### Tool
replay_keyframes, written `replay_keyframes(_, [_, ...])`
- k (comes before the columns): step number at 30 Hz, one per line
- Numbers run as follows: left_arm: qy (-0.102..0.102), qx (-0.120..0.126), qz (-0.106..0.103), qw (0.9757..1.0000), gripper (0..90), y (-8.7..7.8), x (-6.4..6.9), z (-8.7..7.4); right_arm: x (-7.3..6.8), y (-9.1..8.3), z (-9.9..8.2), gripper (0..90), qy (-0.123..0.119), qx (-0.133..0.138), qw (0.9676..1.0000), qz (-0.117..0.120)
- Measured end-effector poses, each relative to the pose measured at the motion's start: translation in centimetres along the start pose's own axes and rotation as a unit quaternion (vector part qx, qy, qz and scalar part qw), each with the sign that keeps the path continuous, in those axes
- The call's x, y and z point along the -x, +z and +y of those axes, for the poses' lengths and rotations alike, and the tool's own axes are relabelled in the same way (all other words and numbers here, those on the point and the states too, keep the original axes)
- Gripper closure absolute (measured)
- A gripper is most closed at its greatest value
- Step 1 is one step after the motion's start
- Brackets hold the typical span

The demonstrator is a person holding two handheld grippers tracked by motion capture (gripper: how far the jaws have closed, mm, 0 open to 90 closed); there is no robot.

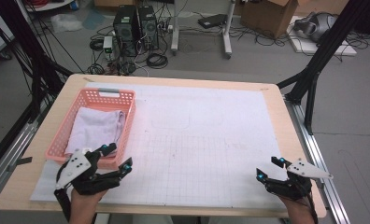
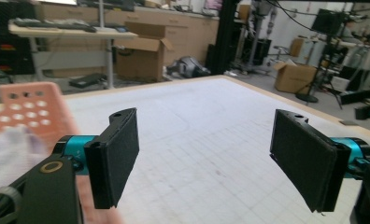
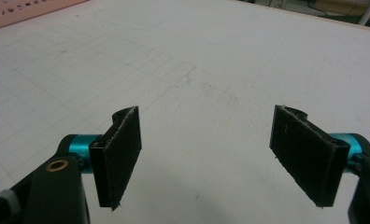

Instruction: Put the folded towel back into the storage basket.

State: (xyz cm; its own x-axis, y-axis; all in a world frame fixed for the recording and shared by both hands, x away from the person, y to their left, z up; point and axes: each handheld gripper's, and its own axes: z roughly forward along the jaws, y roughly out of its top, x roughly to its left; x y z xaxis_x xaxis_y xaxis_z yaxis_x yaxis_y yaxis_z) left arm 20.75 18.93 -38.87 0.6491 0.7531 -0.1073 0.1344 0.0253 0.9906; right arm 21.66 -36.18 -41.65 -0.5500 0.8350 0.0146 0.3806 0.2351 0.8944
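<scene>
Cloth (image 1: pixel 96 128) in basket (image 1: pixel 128 122), table's (image 1: pixel 276 105) left side.

In the left gripper view, the pink basket (image 2: pixel 31 109) and its towel (image 2: pixel 8 156) are blurred and edge-cropped.

I count two grippers: the left gripper (image 1: pixel 117 156) and the right gripper (image 1: pixel 269 168). Just beside my left jaws sits one pink basket (image 1: pixel 57 140), with one folded cloth (image 1: pixel 96 128) in it. One gridded white sheet (image 1: pixel 211 140) lies under both jaw pairs.
</scene>
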Motion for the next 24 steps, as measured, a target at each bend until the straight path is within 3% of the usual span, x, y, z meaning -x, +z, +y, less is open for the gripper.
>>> replay_keyframes(6, [0.001, -0.015, -0.027, 0.9995, 24.2, 2.2, 1.8, -0.8, 0.1, 0.0, -0.1, 21.8, 0.000, 0.002, 1.0000, 0.002])
replay_keyframes(14, [0.011, -0.032, -0.046, 0.9984, 24.3, 4.4, 3.8, -1.4, 0.2, -0.5, -0.1, 21.0, -0.001, 0.006, 1.0000, -0.001])
replay_keyframes(24, [0.018, -0.046, -0.054, 0.9973, 24.3, 5.4, 5.1, -2.8, -0.3, -0.5, -0.1, 20.9, -0.005, 0.003, 1.0000, 0.003])
